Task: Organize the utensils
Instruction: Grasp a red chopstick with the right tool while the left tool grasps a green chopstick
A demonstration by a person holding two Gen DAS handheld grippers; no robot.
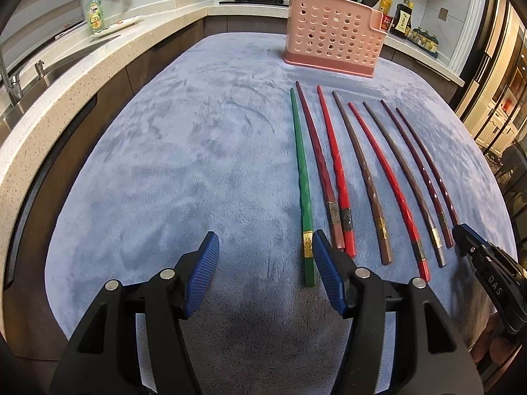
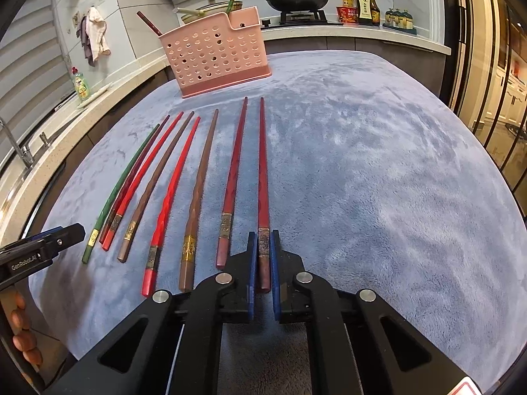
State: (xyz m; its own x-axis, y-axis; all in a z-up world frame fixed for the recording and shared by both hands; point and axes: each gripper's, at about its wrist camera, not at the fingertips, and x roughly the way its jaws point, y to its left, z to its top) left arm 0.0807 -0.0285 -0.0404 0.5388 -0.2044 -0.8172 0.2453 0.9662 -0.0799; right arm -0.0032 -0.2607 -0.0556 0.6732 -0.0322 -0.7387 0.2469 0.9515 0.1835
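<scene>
Dark-red chopstick [image 2: 263, 177], brassy patterned band

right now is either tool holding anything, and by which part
The right tool is closed on the rightmost dark red chopstick, at its thick end by the metal band. The left tool is open, holding nothing.

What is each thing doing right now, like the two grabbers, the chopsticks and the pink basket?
Left gripper: jaws wide open, holding nothing, beside the green chopstick.
Right gripper: jaws shut on the rightmost dark red chopstick, which appears to lie on the cloth.
Other chopsticks: lying flat in a row, untouched.
Pink basket: upright, with a dark red chopstick and a green one poking out.
Blue cloth: spread over the table.
</scene>
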